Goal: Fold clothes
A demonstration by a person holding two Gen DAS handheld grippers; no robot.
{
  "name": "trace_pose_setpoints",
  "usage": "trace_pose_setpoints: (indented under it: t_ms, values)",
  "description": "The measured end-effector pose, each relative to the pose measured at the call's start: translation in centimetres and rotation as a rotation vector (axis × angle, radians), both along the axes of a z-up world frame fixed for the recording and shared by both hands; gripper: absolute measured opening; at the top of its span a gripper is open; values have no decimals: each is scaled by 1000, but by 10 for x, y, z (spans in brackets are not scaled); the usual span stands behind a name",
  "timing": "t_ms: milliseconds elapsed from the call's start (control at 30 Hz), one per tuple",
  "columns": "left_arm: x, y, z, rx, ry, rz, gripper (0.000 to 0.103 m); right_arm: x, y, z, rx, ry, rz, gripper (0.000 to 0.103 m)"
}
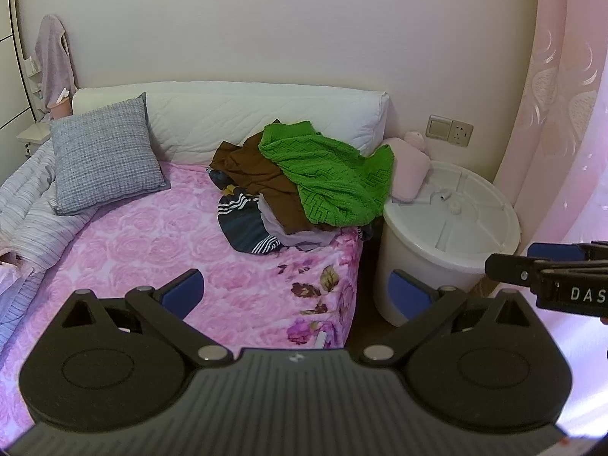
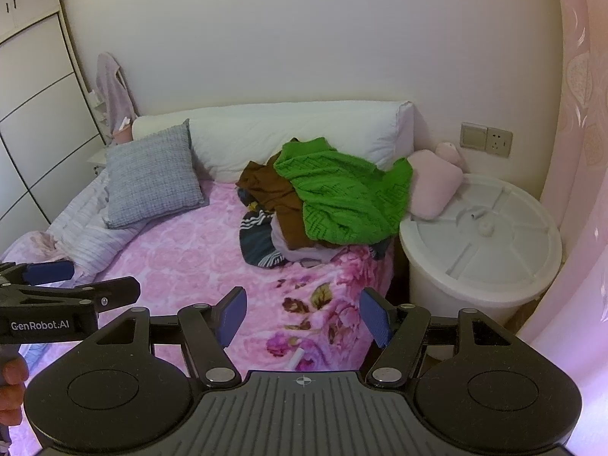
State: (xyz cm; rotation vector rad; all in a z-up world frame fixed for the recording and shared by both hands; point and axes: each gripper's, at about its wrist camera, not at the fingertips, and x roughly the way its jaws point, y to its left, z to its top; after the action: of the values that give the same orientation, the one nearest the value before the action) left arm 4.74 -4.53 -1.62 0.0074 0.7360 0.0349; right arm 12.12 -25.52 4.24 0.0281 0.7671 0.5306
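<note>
On far right part of pink bed (image 1: 152,243), left wrist view: clothes pile (image 1: 300,186), green knit sweater (image 1: 334,174) on top. Left gripper (image 1: 296,296) open wide, empty. Right wrist view: right gripper (image 2: 302,317) open, empty, well apart from pile; white bin (image 2: 482,243) beside bed.

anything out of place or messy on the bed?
Yes: unfolded clothes are heaped at the bed's right edge, with a green knit sweater draped on top, brown and striped dark garments crumpled beneath. The grey cushion leans askew.
</note>
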Motion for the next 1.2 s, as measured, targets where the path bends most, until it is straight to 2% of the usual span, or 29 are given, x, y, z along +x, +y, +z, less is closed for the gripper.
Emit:
trace_pose_setpoints:
  t_ms: [67, 633, 933, 1200]
  values:
    - [1, 0, -1, -2, 4, 34, 102, 2, -1, -1, -2, 1, -3, 63]
    - [9, 6, -10, 1, 40, 74, 102, 3, 13, -14, -22, 24, 10, 63]
    - [21, 2, -17, 1, 62, 75, 102, 9, 10, -24, -35, 41, 15, 63]
    - [47, -4, -28, -8, 93, 58, 102, 31, 1, -32, -26, 67, 13, 63]
